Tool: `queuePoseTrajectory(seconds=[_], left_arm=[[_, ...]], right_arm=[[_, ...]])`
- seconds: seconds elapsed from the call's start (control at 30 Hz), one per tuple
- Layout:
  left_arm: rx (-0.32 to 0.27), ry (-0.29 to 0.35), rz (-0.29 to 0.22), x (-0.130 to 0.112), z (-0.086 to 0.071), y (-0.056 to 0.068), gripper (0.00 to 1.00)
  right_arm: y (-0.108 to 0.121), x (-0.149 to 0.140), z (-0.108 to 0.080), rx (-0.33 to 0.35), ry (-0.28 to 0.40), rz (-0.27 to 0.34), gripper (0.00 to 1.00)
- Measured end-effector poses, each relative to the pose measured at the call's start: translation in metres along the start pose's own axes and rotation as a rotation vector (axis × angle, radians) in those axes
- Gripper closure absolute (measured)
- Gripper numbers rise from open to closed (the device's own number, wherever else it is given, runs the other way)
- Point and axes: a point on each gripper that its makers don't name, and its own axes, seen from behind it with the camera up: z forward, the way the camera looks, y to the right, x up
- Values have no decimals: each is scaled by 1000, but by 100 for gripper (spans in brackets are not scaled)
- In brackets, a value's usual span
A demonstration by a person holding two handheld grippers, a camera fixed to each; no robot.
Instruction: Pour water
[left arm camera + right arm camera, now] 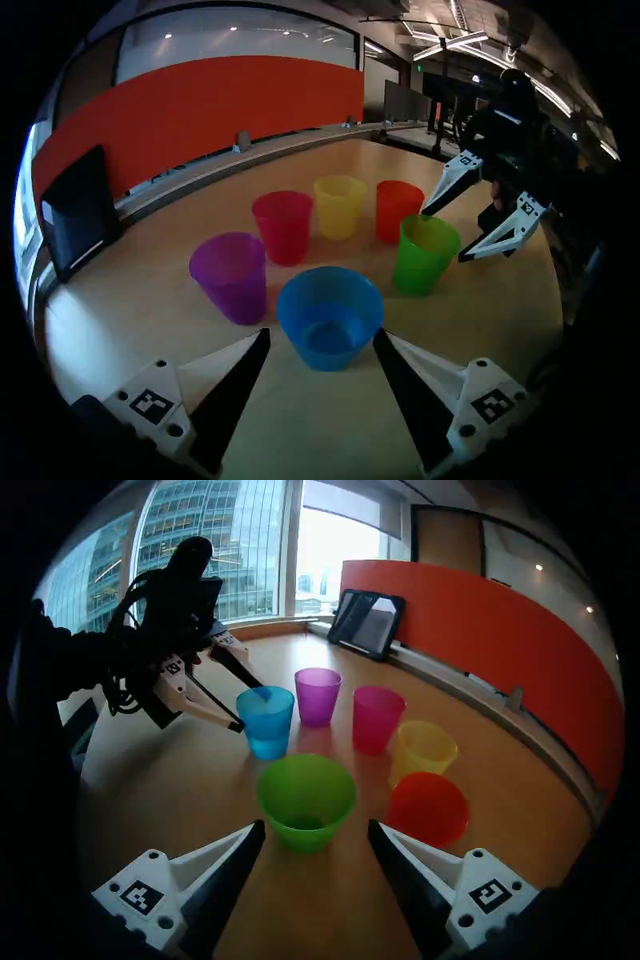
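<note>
Standing upright and close together on the desk point(136, 304) are the blue cup point(330, 316), green cup point(422, 254), purple cup point(232, 276), pink cup point(282, 226), yellow cup point(339, 206) and orange cup point(396, 208). The left gripper point(320, 332) gapes wide, its fingers flanking the blue cup just ahead. The right gripper point(314, 824) gapes likewise, flanking the green cup, gripping nothing

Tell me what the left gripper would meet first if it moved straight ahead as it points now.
Most likely the blue cup: it stands just ahead of the left gripper, centred between its open fingers, apparently not yet touched.
</note>
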Motion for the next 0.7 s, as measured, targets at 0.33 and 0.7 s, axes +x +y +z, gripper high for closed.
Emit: queuePoseTrajectory(seconds=[0.33,0.7], left_arm=[[-29,-6,-7,6,14,6,4],[-35,-5,-7,9,23,6,4]], right_arm=[[-3,4,10,22,5,3,0],[-5,8,16,33,15,8,0]])
